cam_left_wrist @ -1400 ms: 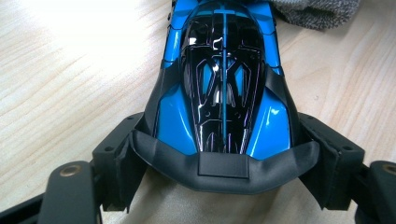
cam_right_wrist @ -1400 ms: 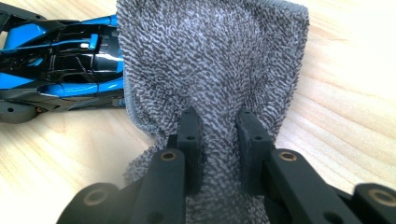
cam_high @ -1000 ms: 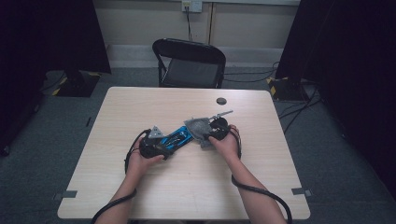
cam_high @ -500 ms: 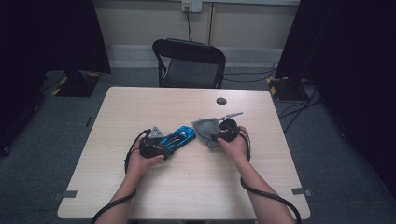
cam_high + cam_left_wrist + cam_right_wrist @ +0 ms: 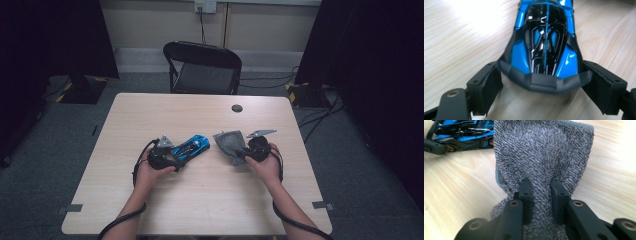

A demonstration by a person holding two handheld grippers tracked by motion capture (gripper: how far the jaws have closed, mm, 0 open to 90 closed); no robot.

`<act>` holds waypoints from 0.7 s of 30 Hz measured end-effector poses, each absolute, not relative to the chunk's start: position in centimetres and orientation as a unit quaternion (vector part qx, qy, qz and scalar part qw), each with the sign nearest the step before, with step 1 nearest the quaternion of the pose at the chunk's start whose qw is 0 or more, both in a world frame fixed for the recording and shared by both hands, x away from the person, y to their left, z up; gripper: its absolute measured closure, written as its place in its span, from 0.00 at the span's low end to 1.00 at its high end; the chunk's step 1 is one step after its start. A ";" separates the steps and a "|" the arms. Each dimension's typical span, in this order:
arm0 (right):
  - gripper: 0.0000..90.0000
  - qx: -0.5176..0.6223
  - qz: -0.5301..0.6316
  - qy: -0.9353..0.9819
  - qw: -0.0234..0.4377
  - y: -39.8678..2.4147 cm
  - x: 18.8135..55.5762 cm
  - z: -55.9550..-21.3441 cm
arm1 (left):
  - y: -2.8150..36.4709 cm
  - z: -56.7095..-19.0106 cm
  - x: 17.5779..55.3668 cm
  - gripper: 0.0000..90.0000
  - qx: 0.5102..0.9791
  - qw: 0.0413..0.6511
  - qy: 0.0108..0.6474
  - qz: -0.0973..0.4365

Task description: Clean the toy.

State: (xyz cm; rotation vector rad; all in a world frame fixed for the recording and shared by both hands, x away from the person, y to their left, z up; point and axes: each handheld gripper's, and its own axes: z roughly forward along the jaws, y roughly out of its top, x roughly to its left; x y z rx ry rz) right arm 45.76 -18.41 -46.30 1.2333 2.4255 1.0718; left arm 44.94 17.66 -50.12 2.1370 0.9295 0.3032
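Pale wood table (image 5: 200,200) in a dark room, one black folding chair (image 5: 202,67) behind, one blue toy car (image 5: 192,146) lay between the left gripper's (image 5: 176,159) jaws, which had just been opening wide, one grey cloth (image 5: 229,142) pinched in the right gripper (image 5: 241,156).

Two bare forearms come up from the bottom of the high view, with no sleeves on them. The left gripper (image 5: 176,156), left of centre, is a black body topped by a grey three-cornered plate; the right gripper (image 5: 239,154), right of centre, carries the same plate. A black cable loops from each along the forearm to the lower edge. In the gripper views the jaws are matt black blocks with small screw holes, on black links with brass-coloured pivot bushings.
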 end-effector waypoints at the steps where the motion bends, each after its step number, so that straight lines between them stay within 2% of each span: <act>1: 0.83 0.419 0.365 0.824 0.109 -18.6 45.6 -46.3 | 17.8 -50.0 44.9 0.21 0.838 0.387 0.367 0.116; 8: 0.83 0.423 0.384 0.815 0.096 -19.7 44.7 -46.5 | 18.1 -48.1 44.2 0.21 0.841 0.382 0.363 0.119; 11: 0.83 0.422 0.392 0.812 0.093 -20.0 44.4 -46.8 | 18.5 -46.8 43.8 0.25 0.836 0.398 0.358 0.124; 14: 0.83 0.422 0.390 0.813 0.093 -20.3 44.4 -46.8 | 18.8 -45.3 43.8 0.25 0.825 0.415 0.357 0.137; 16: 0.83 0.424 0.396 0.810 0.090 -20.5 44.3 -46.8 | 18.6 -44.6 43.9 0.29 0.822 0.429 0.350 0.136; 21: 0.83 0.416 0.394 0.814 0.092 -20.1 44.0 -46.4 | 17.0 -44.2 45.0 0.41 0.843 0.409 0.316 0.148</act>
